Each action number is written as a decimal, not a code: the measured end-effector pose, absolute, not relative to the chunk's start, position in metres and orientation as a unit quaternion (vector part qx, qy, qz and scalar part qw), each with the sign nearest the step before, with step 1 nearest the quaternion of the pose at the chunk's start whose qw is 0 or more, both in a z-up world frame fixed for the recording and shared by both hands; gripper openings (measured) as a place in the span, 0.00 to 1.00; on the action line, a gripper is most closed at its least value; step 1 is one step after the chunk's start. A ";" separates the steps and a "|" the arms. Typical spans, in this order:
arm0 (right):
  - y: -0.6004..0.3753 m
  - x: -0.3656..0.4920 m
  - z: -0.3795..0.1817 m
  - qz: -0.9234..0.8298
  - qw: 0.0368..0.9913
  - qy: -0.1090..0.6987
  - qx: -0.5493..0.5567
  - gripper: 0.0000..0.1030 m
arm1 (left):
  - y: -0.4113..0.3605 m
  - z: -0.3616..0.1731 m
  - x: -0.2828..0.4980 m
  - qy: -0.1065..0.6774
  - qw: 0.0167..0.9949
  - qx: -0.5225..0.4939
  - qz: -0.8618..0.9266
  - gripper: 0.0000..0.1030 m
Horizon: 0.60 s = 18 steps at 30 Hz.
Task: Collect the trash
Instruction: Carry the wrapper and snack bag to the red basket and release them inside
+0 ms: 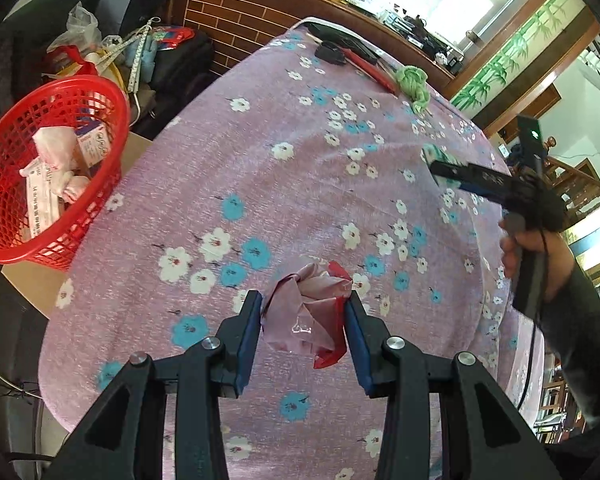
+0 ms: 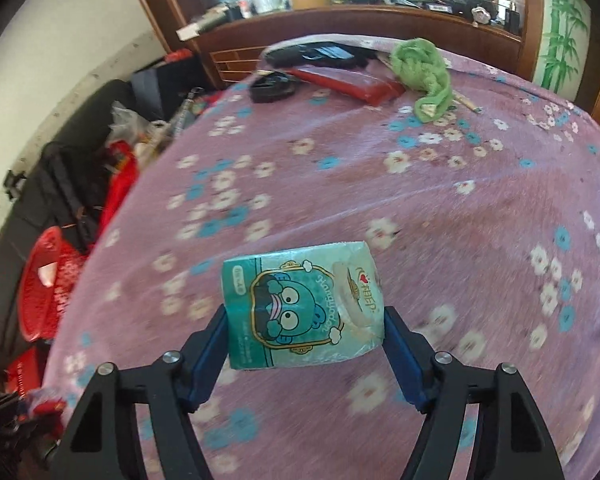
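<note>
Both grippers, left gripper (image 1: 304, 320) and right gripper (image 2: 306, 344), have black arms, blue pads, shiny round screws; a dark sleeve (image 1: 580, 320) at 3 o'clock, a thin black cable (image 1: 534, 344) along it

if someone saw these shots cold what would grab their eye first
Probably the teal cartoon tissue pack, held between the right gripper fingers over the pink floral tablecloth. Next, the crumpled pink and red wrapper clamped in the left gripper, near the camera. The bright red mesh basket stands off the table's left edge in the left wrist view, already holding paper scraps and small boxes.
</note>
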State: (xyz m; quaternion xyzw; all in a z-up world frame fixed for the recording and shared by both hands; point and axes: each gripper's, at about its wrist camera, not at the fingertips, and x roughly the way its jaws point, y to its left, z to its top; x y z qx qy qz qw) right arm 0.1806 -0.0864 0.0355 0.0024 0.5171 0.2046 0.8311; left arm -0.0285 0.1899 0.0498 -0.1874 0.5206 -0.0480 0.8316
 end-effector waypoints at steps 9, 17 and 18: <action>-0.032 0.133 0.057 0.274 0.823 0.497 -0.015 0.73 | 0.230 0.064 -0.045 0.503 0.844 -0.187 -0.006 0.41; 0.034 0.111 0.077 0.332 0.812 0.478 -0.037 0.74 | 0.278 0.076 -0.056 0.487 0.852 -0.191 0.031 0.41; 0.043 0.109 0.080 0.340 0.810 0.475 -0.041 0.74 | 0.282 0.077 -0.057 0.485 0.853 -0.191 0.034 0.41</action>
